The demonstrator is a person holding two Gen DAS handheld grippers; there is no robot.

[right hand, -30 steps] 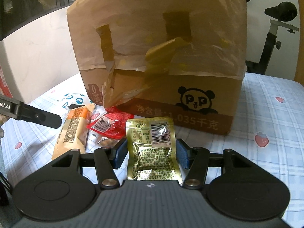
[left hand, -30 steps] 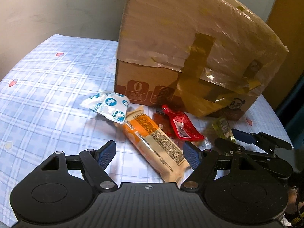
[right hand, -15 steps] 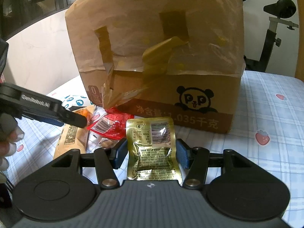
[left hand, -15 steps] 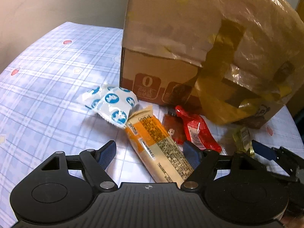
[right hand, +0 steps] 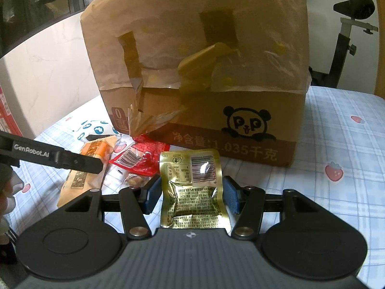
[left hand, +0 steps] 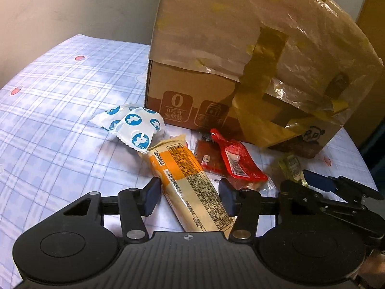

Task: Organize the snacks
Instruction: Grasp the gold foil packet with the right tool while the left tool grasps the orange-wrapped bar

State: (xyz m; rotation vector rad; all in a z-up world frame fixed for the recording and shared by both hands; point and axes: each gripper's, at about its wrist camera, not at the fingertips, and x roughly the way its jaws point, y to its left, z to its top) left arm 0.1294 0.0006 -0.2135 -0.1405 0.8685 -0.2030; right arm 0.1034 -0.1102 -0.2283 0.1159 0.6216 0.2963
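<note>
A long orange-and-cream snack packet [left hand: 190, 183] lies on the checked tablecloth [left hand: 60, 120], between the pads of my left gripper [left hand: 190, 193]. The jaws are closing; a small gap still shows at the right pad. My right gripper [right hand: 192, 196] is shut on a gold foil packet [right hand: 192, 187] just in front of the taped cardboard box [right hand: 192, 72]. A red packet [left hand: 238, 161], a small dark red packet [left hand: 207, 154] and a white packet with blue dots [left hand: 134, 127] lie by the box's base. The left gripper's finger [right hand: 60, 159] reaches in from the left of the right wrist view.
The box [left hand: 240, 48] is tall, with loose flaps and yellow tape, and blocks the far side. An exercise bike [right hand: 346, 36] stands beyond the table at the right. A hand [right hand: 7, 192] shows at the left edge. Bare cloth spreads left of the snacks.
My left gripper has come in over the orange packet and its jaws have narrowed around it. The right gripper and the gold packet have stayed as they were.
</note>
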